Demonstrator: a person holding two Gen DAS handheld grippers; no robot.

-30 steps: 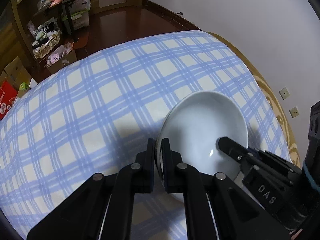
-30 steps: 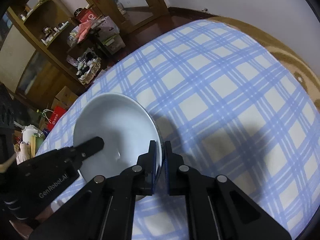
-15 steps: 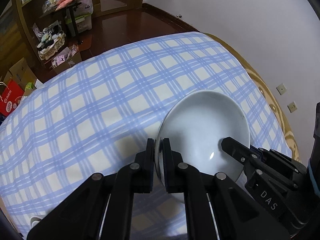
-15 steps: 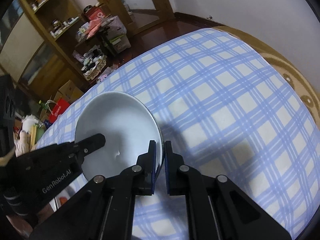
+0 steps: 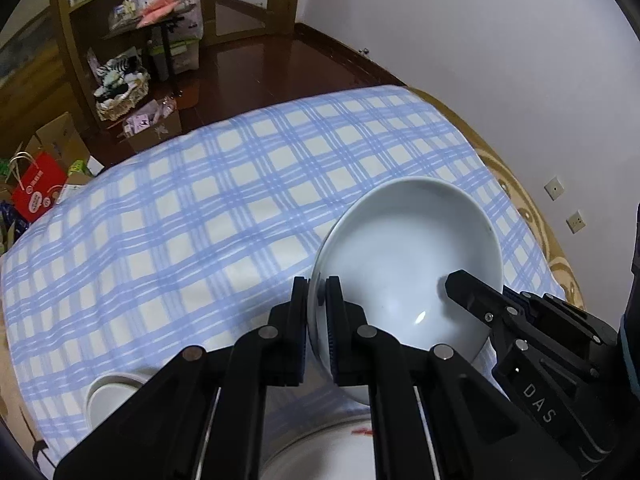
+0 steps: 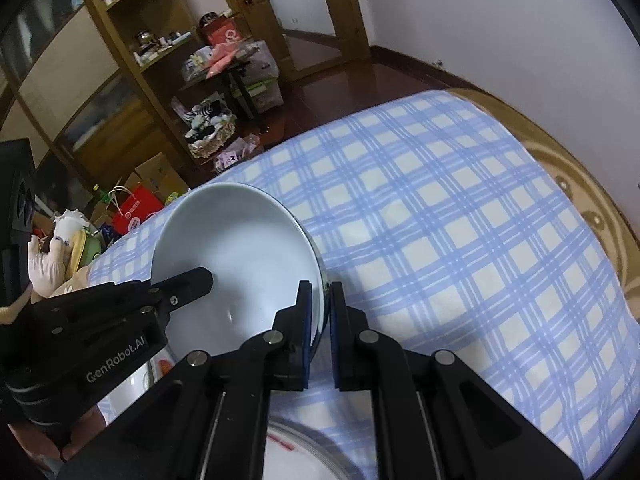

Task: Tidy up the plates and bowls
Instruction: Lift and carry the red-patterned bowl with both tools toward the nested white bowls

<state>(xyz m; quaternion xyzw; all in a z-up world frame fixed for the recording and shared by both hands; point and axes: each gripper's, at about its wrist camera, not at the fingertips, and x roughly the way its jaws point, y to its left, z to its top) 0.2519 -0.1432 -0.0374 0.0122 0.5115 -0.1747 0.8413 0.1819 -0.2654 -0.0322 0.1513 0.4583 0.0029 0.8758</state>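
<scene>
Blue-checked cloth (image 5: 208, 216) covers our table, with cluttered shelves (image 6: 152, 56) beyond its far edge. We hold a white bowl (image 5: 404, 264) tilted above the cloth near the right edge. Our left gripper (image 5: 317, 292) is clamped tight on its left rim, our right gripper (image 6: 320, 296) likewise on the opposite rim. A plate (image 5: 320, 452) lies at the near edge, a small white dish (image 5: 108, 396) beside it.

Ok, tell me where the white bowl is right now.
The bowl is held over the checked cloth, its rim pinched by the left gripper and right gripper on opposite sides, with a plate below it.
</scene>
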